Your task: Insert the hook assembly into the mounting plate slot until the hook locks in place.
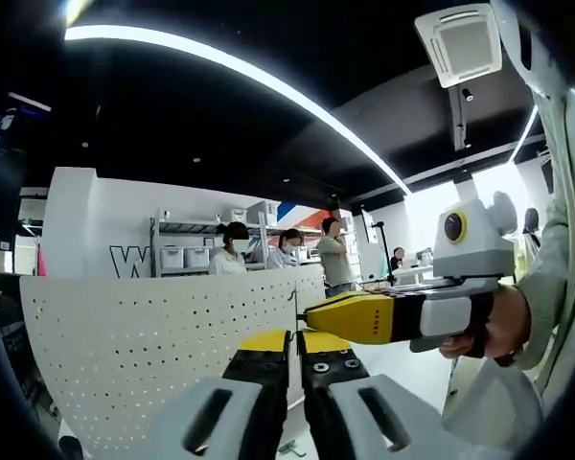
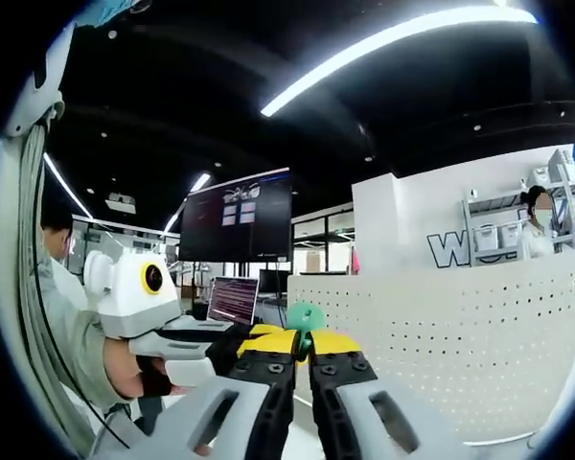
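Note:
The white perforated mounting plate (image 1: pixel 144 335) stands upright just beyond my jaws, and it appears again in the right gripper view (image 2: pixel 450 331). My left gripper (image 1: pixel 296 343) is shut on the hook assembly; its thin dark wire (image 1: pixel 295 309) rises from between the yellow tips. The right gripper (image 1: pixel 312 312) reaches in from the right, held by a hand (image 1: pixel 506 326), with its tip meeting that wire. In the right gripper view my right gripper (image 2: pixel 302 345) is shut on the assembly's round green piece (image 2: pixel 304 315). The left gripper (image 2: pixel 260 333) touches it from the left.
Beyond the plate, several people (image 1: pixel 232 247) stand by shelves of white bins (image 1: pixel 184 255). A laptop (image 2: pixel 233 299) and a large dark monitor (image 2: pixel 237 230) sit to the left behind the left gripper. A sleeve (image 2: pixel 72 335) shows at the left edge.

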Available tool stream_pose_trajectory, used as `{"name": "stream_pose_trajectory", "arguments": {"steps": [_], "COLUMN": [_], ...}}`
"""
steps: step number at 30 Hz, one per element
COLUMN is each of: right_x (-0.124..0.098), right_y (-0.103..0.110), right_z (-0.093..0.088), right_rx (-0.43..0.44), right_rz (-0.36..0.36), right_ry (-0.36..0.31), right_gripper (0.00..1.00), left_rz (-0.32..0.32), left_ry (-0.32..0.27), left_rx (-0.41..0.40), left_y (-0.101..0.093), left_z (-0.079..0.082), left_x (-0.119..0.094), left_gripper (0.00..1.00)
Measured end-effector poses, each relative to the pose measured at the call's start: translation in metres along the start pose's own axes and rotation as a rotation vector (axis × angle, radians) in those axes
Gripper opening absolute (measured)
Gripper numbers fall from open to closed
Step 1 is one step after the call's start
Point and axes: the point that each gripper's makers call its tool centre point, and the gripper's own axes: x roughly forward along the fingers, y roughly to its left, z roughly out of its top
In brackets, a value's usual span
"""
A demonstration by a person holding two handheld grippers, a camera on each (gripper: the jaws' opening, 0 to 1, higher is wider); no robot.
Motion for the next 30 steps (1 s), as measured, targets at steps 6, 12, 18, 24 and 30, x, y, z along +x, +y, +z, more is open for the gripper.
{"name": "stream_pose_trajectory", "arguments": {"steps": [6, 12, 18, 24, 30], "right_x": [0.002, 0.006, 0.013, 0.018, 0.025], "right_y": [0.002, 0.006, 0.011, 0.015, 0.022], "right_z": [-0.001, -0.004, -0.005, -0.004, -0.007], "right_rx": [-0.001, -0.009, -0.028, -0.033, -0.031], "right_rz": [0.008, 0.022, 0.035, 0.046, 0.056], "right_ry": [-0.001, 0.004, 0.01, 0.005, 0.005], "right_gripper": [0.02, 0.01, 0.01, 0.01, 0.01], "left_rz": [0.011, 0.032, 0.062, 0.097, 0.137], "left_ry": [0.012, 0.02, 0.031, 0.042, 0.06], "left_rx": [0.006, 0.008, 0.038, 0.023, -0.005], "left_y": [0.001, 0.006, 0.012, 0.019, 0.027], "left_z": [-0.001, -0.003, -0.004, -0.007, -0.014], "left_x": [-0.001, -0.006, -0.011, -0.019, -0.028], "left_gripper": [0.04, 0.04, 0.06, 0.22, 0.38]}}
